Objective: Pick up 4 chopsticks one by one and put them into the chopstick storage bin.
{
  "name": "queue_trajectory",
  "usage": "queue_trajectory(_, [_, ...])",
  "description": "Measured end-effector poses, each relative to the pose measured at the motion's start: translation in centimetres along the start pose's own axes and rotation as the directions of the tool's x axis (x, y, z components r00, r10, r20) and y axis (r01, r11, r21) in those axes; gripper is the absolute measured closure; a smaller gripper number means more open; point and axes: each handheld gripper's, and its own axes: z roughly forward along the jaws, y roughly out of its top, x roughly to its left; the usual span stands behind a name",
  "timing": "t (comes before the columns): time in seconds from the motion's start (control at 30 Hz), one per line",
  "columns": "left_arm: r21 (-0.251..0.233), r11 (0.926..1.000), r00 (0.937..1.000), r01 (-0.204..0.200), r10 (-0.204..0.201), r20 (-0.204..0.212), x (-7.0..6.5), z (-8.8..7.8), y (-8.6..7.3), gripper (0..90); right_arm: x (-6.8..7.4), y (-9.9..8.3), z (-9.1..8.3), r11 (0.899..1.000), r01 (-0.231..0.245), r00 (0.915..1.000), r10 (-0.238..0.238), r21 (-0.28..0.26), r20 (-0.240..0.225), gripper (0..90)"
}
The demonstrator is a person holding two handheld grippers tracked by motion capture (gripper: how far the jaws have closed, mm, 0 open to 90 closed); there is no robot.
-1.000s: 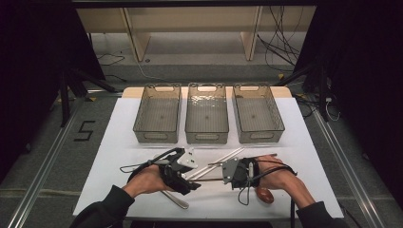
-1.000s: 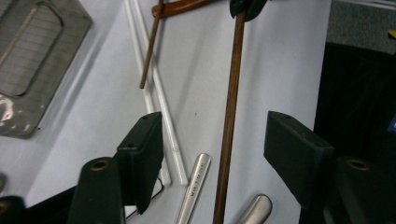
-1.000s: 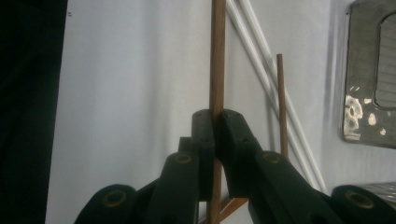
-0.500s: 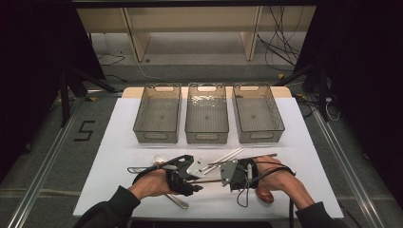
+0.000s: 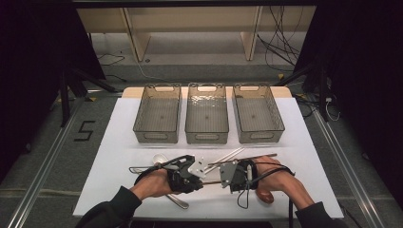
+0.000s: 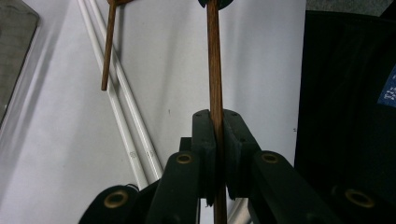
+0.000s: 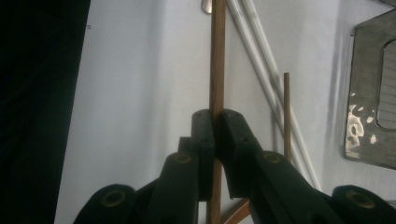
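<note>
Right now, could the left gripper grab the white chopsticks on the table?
Probably not yet: the left gripper is shut on a brown wooden chopstick. The white chopsticks lie uncovered just beside it, so it would have to let go first.

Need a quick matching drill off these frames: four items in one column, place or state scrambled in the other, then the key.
Items
1. left gripper
2. white chopsticks
3. middle basket
4. brown spoon

Places or states
A. empty, at the table's far side, between two like it
B. lying on the white table beside the right wrist
C. jaws just closed onto a brown wooden stick
D. lying loose as a pair on the table, gripped by nothing

Pairs: 1-C, 2-D, 3-A, 4-B
</note>
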Motion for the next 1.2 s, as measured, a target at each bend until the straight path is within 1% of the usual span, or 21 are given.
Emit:
queue_trajectory(0.07, [-0.002,1.0000,1.0000,0.005,-0.005,0.003,0.0,0.0,0.0,84.1,0.0,0.0,-0.1,1.000,0.007,1.0000,-0.007,0.005,-0.003,83.8])
queue_trajectory(0.13, [-0.008,0.9999,0.9999,0.008,-0.008,0.006,0.0,-0.1,-0.1,84.2,0.0,-0.1,-0.1,1.000,-0.001,1.0000,0.001,-0.005,-0.001,82.9])
queue_trajectory(0.23, [-0.015,0.9998,0.9999,0.013,-0.013,0.007,0.1,-0.3,-0.2,84.3,-0.1,-0.2,-0.4,1.000,-0.022,0.9996,0.022,-0.015,0.018,72.1])
queue_trajectory(0.27, [-0.017,0.9997,0.9998,0.017,-0.017,0.006,0.2,-0.3,-0.3,84.3,-0.3,-0.6,-1.0,0.998,-0.048,0.9981,0.049,-0.038,0.038,64.4])
queue_trajectory(0.3, [-0.015,0.9997,0.9998,0.019,-0.019,-0.002,0.3,-0.4,-0.4,84.3,-0.3,-0.6,-1.0,0.998,-0.048,0.9981,0.049,-0.038,0.038,64.4])
queue_trajectory(0.33, [-0.018,0.9995,0.9996,0.027,-0.027,-0.003,0.4,-0.6,-0.5,84.3,-0.6,-0.8,-1.4,0.996,-0.064,0.9970,0.066,-0.056,0.040,61.5])
queue_trajectory(0.37, [-0.028,0.9989,0.9993,0.037,-0.037,-0.003,0.6,-0.7,-0.5,84.3,-0.7,-1.1,-1.8,0.993,-0.093,0.9944,0.096,-0.073,0.043,58.6])
queue_trajectory(0.43, [-0.035,0.9982,0.9987,0.049,-0.049,-0.010,0.7,-1.0,-0.6,84.3,-1.0,-1.7,-2.5,0.989,-0.113,0.9914,0.119,-0.094,0.056,54.3])
queue_trajectory(0.5, [-0.032,0.9978,0.9982,0.059,-0.059,-0.012,0.9,-1.3,-0.7,84.3,-1.2,-2.3,-3.2,0.983,-0.144,0.9854,0.153,-0.114,0.074,50.4])
queue_trajectory(0.53, [-0.031,0.9973,0.9976,0.066,-0.067,-0.017,1.1,-1.4,-0.8,84.3,-1.2,-2.6,-3.4,0.976,-0.173,0.9797,0.184,-0.129,0.078,49.1])
queue_trajectory(0.6, [-0.040,0.9948,0.9953,0.093,-0.094,-0.023,1.4,-1.7,-1.1,84.4,-1.4,-3.3,-4.0,0.970,-0.192,0.9739,0.208,-0.151,0.092,47.8])
queue_trajectory(0.7, [-0.049,0.9915,0.9919,0.120,-0.122,-0.035,1.9,-2.2,-1.5,84.4,-1.6,-4.1,-4.6,0.955,-0.231,0.9608,0.254,-0.188,0.110,47.1])
queue_trajectory(0.77, [-0.064,0.9875,0.9886,0.144,-0.146,-0.035,2.3,-2.7,-1.8,84.4,-1.6,-4.5,-4.9,0.944,-0.260,0.9514,0.287,-0.202,0.113,46.5])
queue_trajectory(0.8, [-0.071,0.9849,0.9862,0.158,-0.161,-0.039,2.6,-2.9,-1.9,84.4,-1.6,-4.7,-4.9,0.940,-0.268,0.9489,0.295,-0.213,0.111,46.2])
queue_trajectory(0.83, [-0.079,0.9822,0.9836,0.171,-0.175,-0.046,2.8,-3.2,-2.1,84.4,-1.6,-4.8,-4.9,0.933,-0.284,0.9434,0.313,-0.222,0.110,45.9])
queue_trajectory(0.93, [-0.097,0.9738,0.9749,0.206,-0.213,-0.066,3.4,-4.0,-2.6,84.4,-1.5,-5.1,-4.8,0.919,-0.320,0.9296,0.352,-0.231,0.110,43.2])
queue_trajectory(1.03, [-0.114,0.9686,0.9684,0.221,-0.232,-0.092,4.2,-4.9,-3.2,84.4,-1.5,-5.6,-4.6,0.906,-0.340,0.9236,0.372,-0.253,0.092,40.9])
queue_trajectory(1.07, [-0.128,0.9635,0.9639,0.235,-0.248,-0.097,4.4,-5.1,-3.3,84.4,-1.5,-5.7,-4.5,0.903,-0.349,0.9214,0.379,-0.249,0.085,40.4])
queue_trajectory(1.1, [-0.133,0.9605,0.9601,0.244,-0.259,-0.105,4.6,-5.4,-3.5,84.4,-1.4,-5.9,-4.3,0.902,-0.353,0.9200,0.383,-0.250,0.082,39.9])
queue_trajectory(1.17, [-0.150,0.9517,0.9500,0.268,-0.287,-0.124,5.1,-5.9,-3.8,84.4,-1.4,-6.1,-3.9,0.895,-0.370,0.9122,0.401,-0.250,0.084,38.7])
queue_trajectory(1.2, [-0.159,0.9472,0.9449,0.278,-0.300,-0.131,5.3,-6.1,-3.9,84.5,-1.4,-6.2,-3.7,0.887,-0.385,0.9062,0.416,-0.256,0.078,38.1])
